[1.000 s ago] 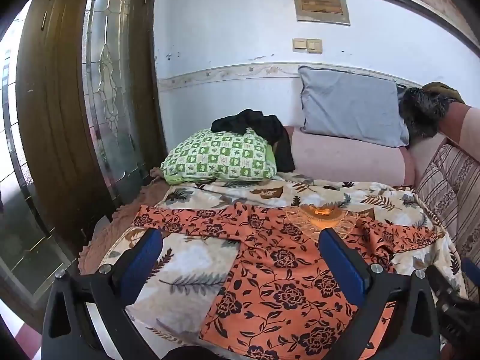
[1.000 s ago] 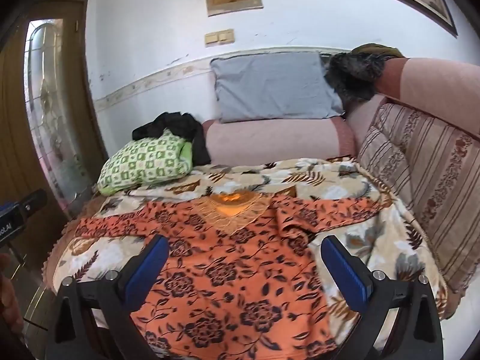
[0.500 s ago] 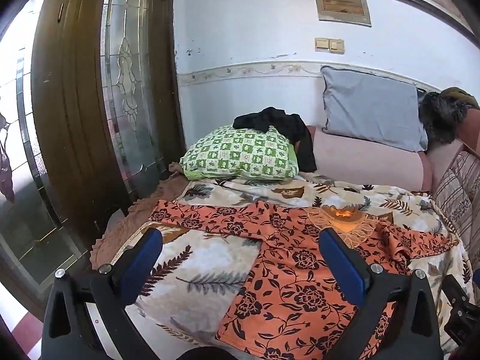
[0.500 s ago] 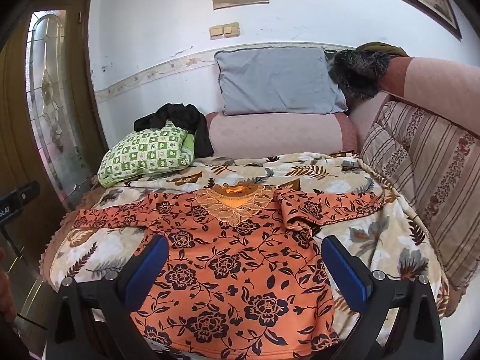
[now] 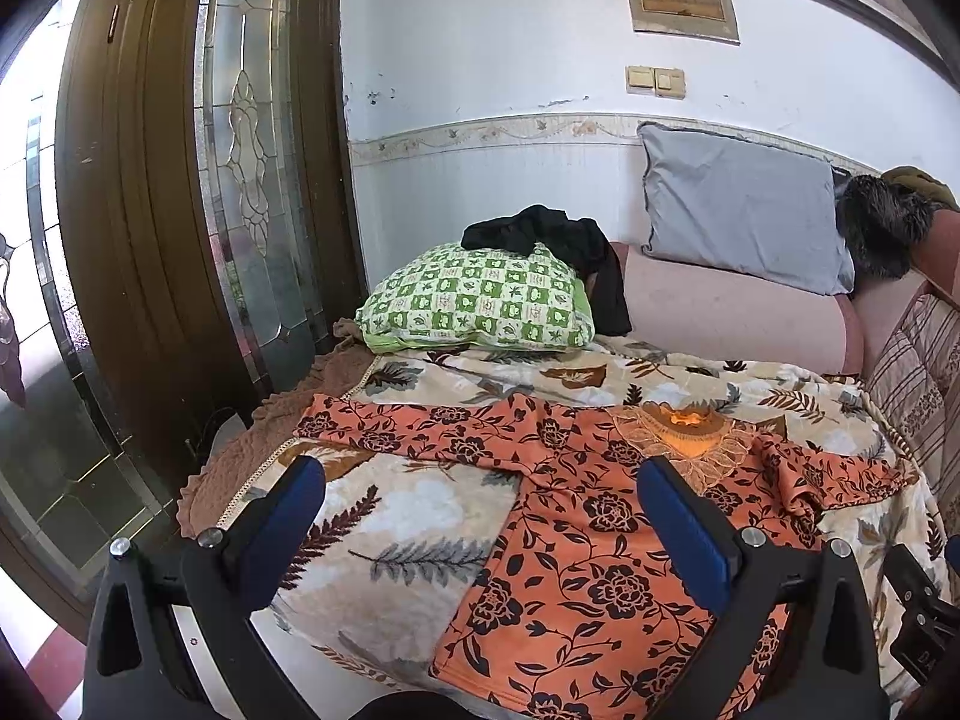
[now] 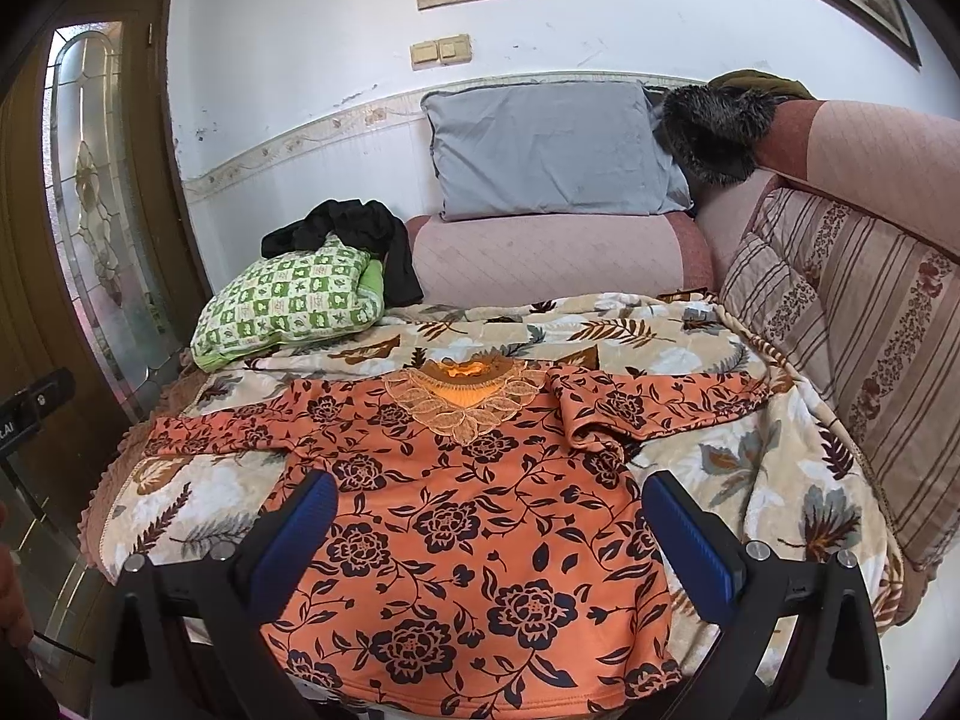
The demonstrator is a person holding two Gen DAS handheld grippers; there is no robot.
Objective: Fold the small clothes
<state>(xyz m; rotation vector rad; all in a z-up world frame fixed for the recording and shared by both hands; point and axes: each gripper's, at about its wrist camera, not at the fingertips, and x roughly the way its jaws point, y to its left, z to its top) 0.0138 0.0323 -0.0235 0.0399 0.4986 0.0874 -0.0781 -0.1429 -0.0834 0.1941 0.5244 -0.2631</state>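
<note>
**Shirt spread, fold yet to begin**

We are facing a blanket point(image 6: 750, 468) with the shirt point(image 6: 468, 516) lying flat on it, sleeves out. Both the left gripper point(image 5: 480, 510) and right gripper point(image 6: 489, 516) are hovering wide, empty. Next, we judge, comes pinching a sleeve.

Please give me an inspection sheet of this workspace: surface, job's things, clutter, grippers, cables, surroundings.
Surface: leaf-print blanket over a sofa seat.
Job's things: orange floral top lying flat, unfolded, sleeves spread sideways.
Clutter: green checked pillow, black garment partly on it, grey pillow, dark furry item.
Grippers: left hand-held gripper open, empty; right hand-held gripper open, empty.
Cables: nothing seen.
Surroundings: wooden glass-panel door, white wall, light switches.
</note>
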